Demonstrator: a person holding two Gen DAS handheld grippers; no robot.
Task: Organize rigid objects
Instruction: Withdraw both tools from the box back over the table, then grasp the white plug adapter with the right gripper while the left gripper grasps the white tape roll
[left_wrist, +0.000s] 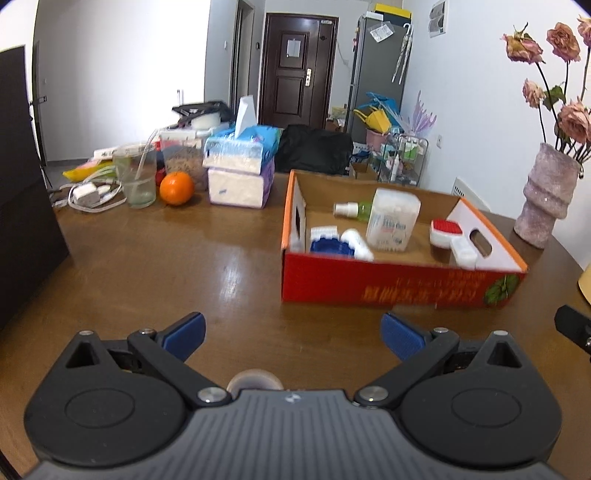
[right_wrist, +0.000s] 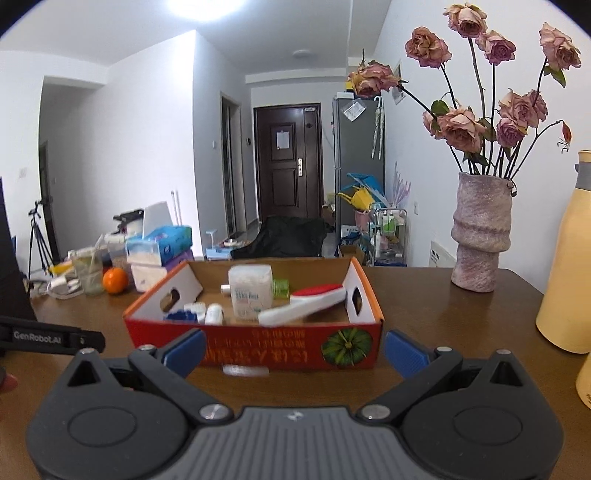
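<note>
Item: shallow red-and-orange cardboard tray box (right_wrist: 255, 354), set on the brown wooden surface (left_wrist: 166, 266), holding the rigid objects.

Contents, counted:
- One translucent white plastic swab box (left_wrist: 392, 220), upright at centre. Judged light and stiff, with slick walls; best taken across its flat sides.
- One small green spray bottle (left_wrist: 352, 209), lying behind it. Judged light and prone to rolling; to be gripped at the body.
- One red-and-white plastic brush (right_wrist: 306, 303), propped against the right end wall. Judged stiff; to be taken by its handle.
- One blue-and-white brush (left_wrist: 330, 244) (partly hidden by the near wall) and one white cylindrical piece (left_wrist: 356, 243), at the left end.

Left claw (left_wrist: 293, 334): spread wide, empty, short of the box. Right claw (right_wrist: 294, 350): spread wide, empty, just before the front wall.
</note>
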